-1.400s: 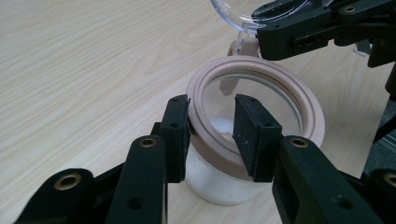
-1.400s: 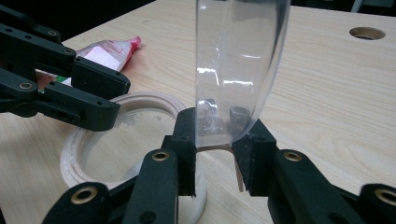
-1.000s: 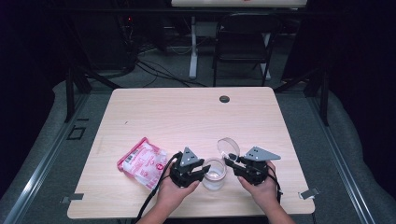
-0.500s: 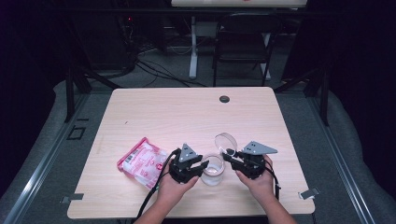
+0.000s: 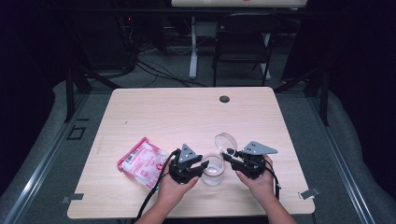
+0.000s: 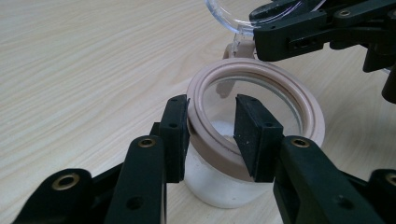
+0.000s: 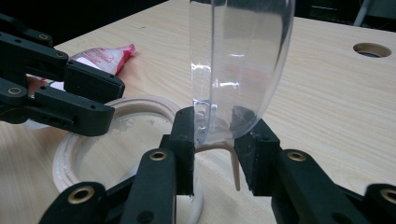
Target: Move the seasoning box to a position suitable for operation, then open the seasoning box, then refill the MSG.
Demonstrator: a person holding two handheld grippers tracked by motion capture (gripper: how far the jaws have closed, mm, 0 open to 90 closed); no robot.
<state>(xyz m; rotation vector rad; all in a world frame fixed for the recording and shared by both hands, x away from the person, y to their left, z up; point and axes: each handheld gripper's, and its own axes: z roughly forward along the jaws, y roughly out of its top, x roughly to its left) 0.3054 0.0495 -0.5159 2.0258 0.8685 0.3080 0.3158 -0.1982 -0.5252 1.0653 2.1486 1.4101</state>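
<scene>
The jar (image 5: 214, 170) is a small, round, clear container with a beige ring around its open mouth, standing upright on the table near the front edge, at about 6 o'clock from the table's middle. A white residue lies inside it. Its clear round lid (image 5: 226, 142) stands open, tilted up on edge at the jar's 1 o'clock, joined to the rim by a beige hinge strap (image 7: 232, 161).

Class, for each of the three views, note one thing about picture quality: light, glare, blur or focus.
High view: the table is lit while the room behind lies nearly black, and small things look soft. Left gripper view: the jar rim is sharp, and the near jaws are slightly soft. Right gripper view: the clear lid catches glare streaks and bends the wood grain seen through it; the pink packet behind is blurred.
</scene>
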